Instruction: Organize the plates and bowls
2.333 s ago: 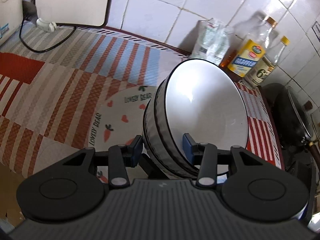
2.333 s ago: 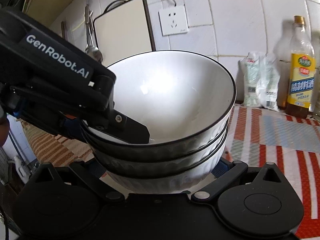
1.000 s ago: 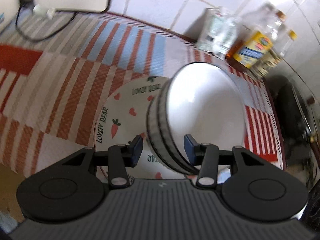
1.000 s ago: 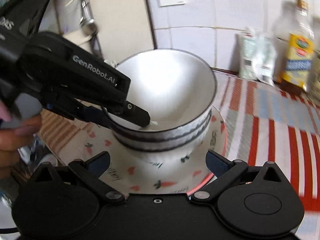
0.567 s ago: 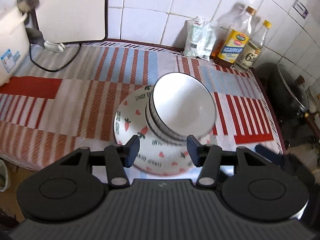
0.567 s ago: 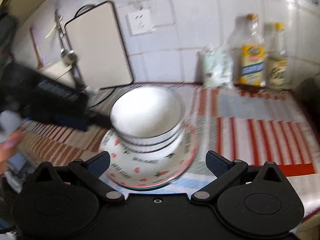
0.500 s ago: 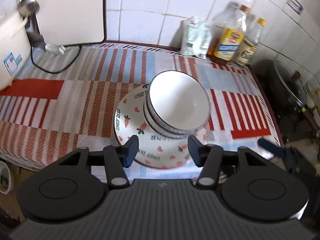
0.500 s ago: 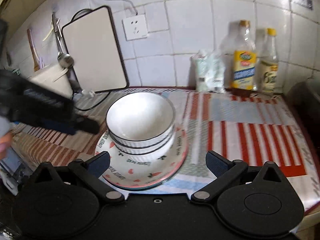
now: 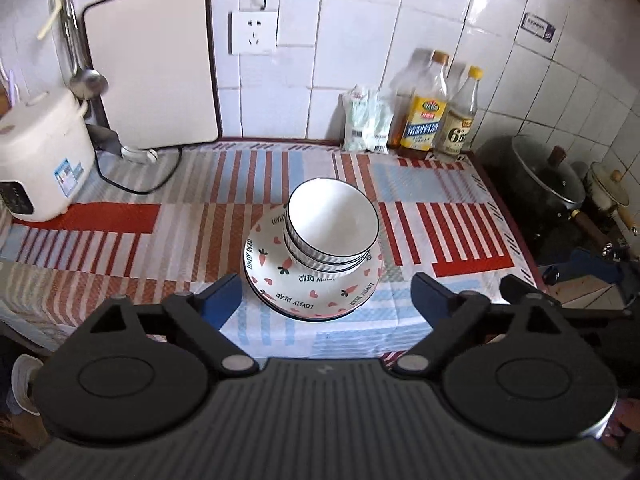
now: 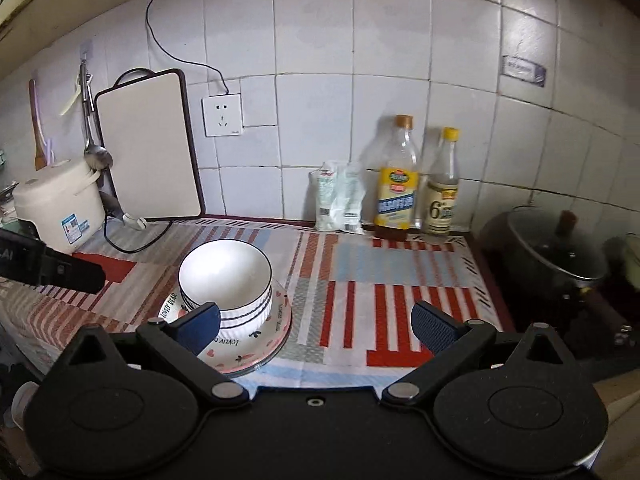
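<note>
Sitting nested together, the stack of white bowls (image 9: 333, 222) rests on the carrot-and-heart plates (image 9: 280, 280), which lie on the striped cloth (image 9: 200, 208) covering the counter. Taking that stack as the landmark: the bowls stand toward the far right part of the top plate rather than at its middle, and a second plate rim shows under the first at the near edge.

Nearer than the stack, the left gripper (image 9: 326, 298) hangs above the counter's near edge with its jaws spread wide, having just been opening; nothing is between them, and the plates show through the gap well below. The right gripper (image 10: 316, 322) is also parted wide and empty, with the stack seen behind its left finger (image 10: 198, 326).

Behind the stack and to the left, a white cutting board (image 9: 154, 64) leans on the tiled wall, and a rice cooker (image 9: 40, 156) sits further left. Behind and to the right stand a pale packet (image 9: 366, 120) and two bottles (image 9: 426, 110). Far right of the stack, off the cloth, is a dark lidded pot (image 9: 548, 184).
</note>
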{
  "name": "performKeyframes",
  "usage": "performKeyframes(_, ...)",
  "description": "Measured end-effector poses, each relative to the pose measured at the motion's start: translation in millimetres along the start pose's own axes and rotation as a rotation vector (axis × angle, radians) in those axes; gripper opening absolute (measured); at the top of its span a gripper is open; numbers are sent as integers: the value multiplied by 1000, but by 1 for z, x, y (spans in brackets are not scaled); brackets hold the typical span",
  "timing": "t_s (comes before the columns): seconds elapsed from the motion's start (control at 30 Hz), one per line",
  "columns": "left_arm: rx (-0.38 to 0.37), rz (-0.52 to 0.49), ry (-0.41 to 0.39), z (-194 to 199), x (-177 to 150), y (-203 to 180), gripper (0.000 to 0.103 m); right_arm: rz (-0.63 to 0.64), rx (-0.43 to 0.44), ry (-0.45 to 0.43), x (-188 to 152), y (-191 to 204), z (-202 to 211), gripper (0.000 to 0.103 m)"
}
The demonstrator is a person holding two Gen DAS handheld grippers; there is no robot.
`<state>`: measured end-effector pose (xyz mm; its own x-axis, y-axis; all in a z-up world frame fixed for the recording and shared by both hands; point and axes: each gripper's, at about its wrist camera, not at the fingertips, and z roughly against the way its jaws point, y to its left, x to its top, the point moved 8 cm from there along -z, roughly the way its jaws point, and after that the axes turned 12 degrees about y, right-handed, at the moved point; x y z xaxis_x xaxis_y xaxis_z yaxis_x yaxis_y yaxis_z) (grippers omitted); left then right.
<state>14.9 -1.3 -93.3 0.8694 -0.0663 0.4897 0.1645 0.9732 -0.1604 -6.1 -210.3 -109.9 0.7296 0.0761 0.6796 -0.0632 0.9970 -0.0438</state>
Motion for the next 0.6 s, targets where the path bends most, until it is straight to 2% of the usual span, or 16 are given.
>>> performKeyframes(0.13,20,23,5,14,-6,0,97,-39,-5,27,1,-1,23,103)
performKeyframes(0.3,51,-4,13,31,-18,-1,97,-88,-52,67,-2,-6,43,103)
performKeyframes(0.6,126,-25,-9,60,-32,-8,97,-37,-103,18,-5,3,84,103)
